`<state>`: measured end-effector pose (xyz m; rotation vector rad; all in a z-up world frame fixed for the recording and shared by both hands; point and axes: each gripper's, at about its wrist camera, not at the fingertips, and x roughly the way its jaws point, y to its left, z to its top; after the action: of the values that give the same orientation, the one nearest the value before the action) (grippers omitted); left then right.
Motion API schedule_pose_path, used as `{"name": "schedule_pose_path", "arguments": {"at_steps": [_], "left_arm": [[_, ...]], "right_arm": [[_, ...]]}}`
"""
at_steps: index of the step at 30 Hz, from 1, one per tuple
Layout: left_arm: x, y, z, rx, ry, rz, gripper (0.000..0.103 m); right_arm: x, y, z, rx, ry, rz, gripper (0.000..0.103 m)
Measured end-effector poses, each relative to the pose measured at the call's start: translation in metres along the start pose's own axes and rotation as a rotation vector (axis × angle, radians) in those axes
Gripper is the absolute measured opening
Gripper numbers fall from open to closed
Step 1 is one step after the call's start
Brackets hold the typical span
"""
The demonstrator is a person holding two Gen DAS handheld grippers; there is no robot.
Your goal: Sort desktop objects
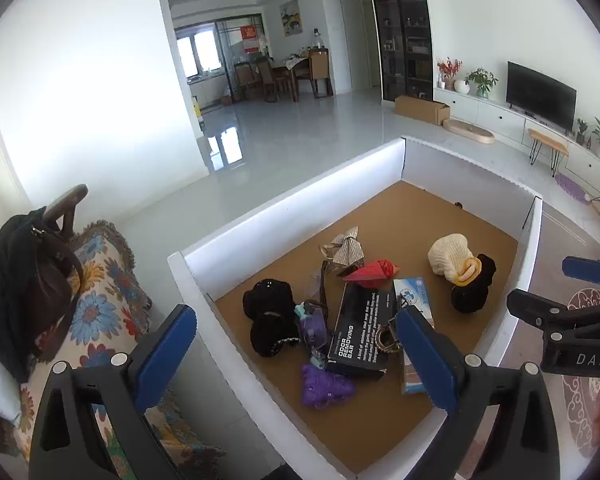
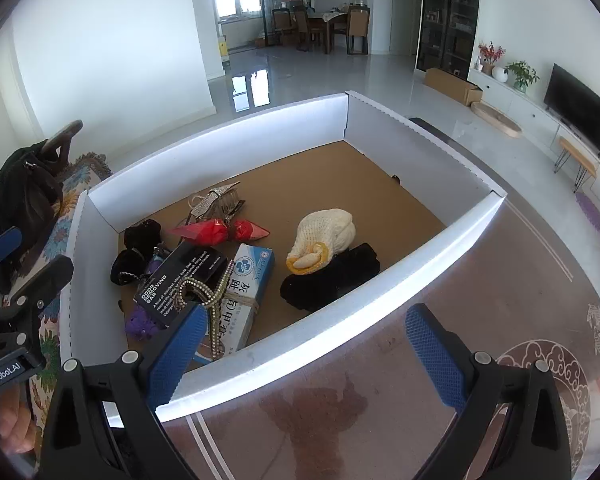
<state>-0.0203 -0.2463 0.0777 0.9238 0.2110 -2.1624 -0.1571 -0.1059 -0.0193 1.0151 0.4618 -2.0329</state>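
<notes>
Both tongs are held wide open and empty: the left gripper (image 1: 296, 354) over the white tray's (image 1: 288, 204) near corner, the right gripper (image 2: 308, 344) above its front wall. Inside, a black box (image 2: 180, 276), a blue carton (image 2: 244, 292), a red wrapped piece (image 2: 216, 230) and a cream knit item (image 2: 332, 228) are seen jumbled together; most of the sorting is judged to remain undone.

From my feed: the tray (image 2: 380, 304) looks like white corrugated board with a matt brown cardboard floor. Black box (image 1: 360, 328) is printed card, slightly glossy. Cream glove (image 2: 328, 232) is coarse knit; black pouch (image 1: 270, 320) seems soft, velvety cloth. Red wrapper (image 2: 220, 232) shiny like foil. Beaded chain (image 2: 212, 300) glints metallic. I see textured blue rubbery pads (image 2: 432, 356) on matt black plastic.
</notes>
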Motion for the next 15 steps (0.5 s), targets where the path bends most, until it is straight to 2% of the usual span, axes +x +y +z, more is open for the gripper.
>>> {"name": "schedule_pose_path", "arguments": {"at_steps": [3, 7, 15], "left_arm": [[0.005, 0.007, 0.001, -0.054, 0.052, -0.047, 0.102], [0.003, 0.009, 0.001, -0.080, 0.032, -0.046, 0.102], [0.001, 0.012, 0.003, -0.114, 0.038, -0.100, 0.102]], "right_arm": [[0.002, 0.003, 0.001, -0.005, 0.002, 0.004, 0.100], [0.004, 0.005, 0.000, -0.009, 0.008, 0.009, 0.100], [0.006, 0.004, 0.000, 0.006, 0.010, 0.010, 0.100]]}}
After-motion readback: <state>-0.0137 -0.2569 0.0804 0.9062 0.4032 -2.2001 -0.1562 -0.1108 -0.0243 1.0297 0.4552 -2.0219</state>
